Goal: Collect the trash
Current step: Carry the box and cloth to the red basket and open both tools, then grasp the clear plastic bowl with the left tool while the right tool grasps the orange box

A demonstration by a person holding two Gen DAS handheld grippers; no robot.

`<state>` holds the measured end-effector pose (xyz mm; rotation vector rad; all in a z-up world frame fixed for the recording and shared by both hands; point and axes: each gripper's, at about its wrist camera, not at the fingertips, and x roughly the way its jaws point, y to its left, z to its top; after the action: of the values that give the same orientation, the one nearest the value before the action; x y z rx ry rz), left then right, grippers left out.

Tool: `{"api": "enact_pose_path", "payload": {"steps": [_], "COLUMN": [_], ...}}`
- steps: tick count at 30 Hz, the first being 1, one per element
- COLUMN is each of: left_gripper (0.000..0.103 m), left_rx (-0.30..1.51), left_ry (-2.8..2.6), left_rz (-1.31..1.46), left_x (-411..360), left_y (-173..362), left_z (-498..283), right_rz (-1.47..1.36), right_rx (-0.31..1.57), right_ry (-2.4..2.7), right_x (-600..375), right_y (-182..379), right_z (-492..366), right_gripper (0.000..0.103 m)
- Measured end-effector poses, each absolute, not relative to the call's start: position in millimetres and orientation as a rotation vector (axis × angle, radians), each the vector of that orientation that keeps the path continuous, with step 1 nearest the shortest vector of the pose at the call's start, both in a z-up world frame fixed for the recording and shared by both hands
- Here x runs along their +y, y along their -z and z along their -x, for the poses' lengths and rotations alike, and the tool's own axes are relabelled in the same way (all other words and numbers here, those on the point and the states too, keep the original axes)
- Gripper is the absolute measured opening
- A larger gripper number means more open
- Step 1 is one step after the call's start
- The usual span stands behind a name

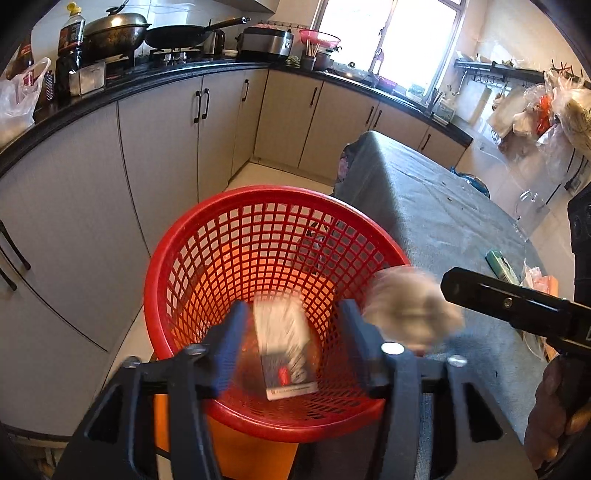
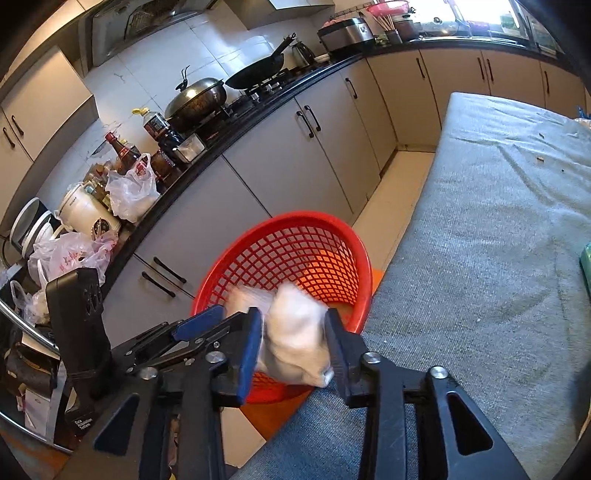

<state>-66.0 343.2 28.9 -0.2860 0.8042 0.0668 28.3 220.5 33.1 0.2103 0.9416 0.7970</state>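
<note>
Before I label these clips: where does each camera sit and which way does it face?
Left wrist: on the left gripper, looking down into the red basket; a blurred small box between its open fingers, right gripper at the edge.
Right wrist: on the right gripper, facing the basket's rim; white wad between fingers.
Shared: basket, grey-covered table, counter.

A lived-in home kitchen

A black countertop (image 1: 229, 68) runs in an L over grey cabinets (image 1: 162, 147); a gas hob carries a lidded wok (image 1: 116, 31) and a black pan (image 1: 177, 36); sauce bottles (image 2: 162, 134), a rice cooker (image 2: 88, 214) and plastic bags (image 2: 131, 192) crowd the counter; a window (image 1: 391, 33) lights the sink corner
</note>
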Motion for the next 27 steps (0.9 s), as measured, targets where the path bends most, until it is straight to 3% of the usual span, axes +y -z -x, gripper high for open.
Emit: {"api": "enact_pose_path", "payload": {"steps": [11,27], "left_gripper": [0.058,0.062], "left_rx": [0.747,0.744], "left_ry": [-0.036,0.193], "left_rz": [0.248,0.116], "left_x": [316,175], "left_y": [-51,-67], "left_z": [83,83], "right_rz": [-0.248,-0.411], "right_rx": [0.882,0.774], "right_ry": [-0.772,-0.641], "right_x": [172,7], "right_y": [-48,-65], "right_z": [-11,29], "right_gripper": [0.045,0.045]}}
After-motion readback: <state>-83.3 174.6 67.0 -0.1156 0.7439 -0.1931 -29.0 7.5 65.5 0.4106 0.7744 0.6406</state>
